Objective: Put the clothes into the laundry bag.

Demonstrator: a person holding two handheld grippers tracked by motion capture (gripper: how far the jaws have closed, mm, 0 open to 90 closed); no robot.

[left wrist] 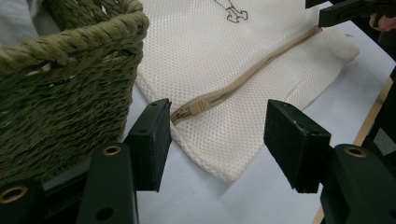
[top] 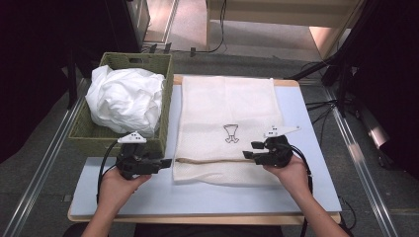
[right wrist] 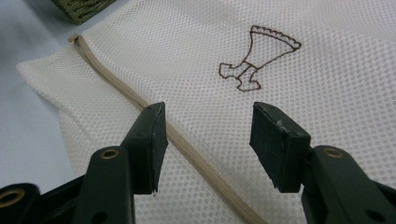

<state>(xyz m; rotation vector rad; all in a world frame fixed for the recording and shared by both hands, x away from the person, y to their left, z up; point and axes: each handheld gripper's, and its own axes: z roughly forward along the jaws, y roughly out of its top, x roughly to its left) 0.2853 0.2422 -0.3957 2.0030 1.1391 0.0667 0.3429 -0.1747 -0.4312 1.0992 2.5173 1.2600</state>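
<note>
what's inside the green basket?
The woven green basket holds a crumpled white cloth, piled above the rim. Anything beneath the cloth is covered, and so is the basket's floor. Beside it, the mesh laundry bag lies flat on the table.

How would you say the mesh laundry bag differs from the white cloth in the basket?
The mesh laundry bag lies flat and smoothed on the table; the white cloth is crumpled in a heap in the woven basket. The bag is cream with a tan zipper and a printed emblem; the cloth is plain white. Both are soft fabric.
</note>
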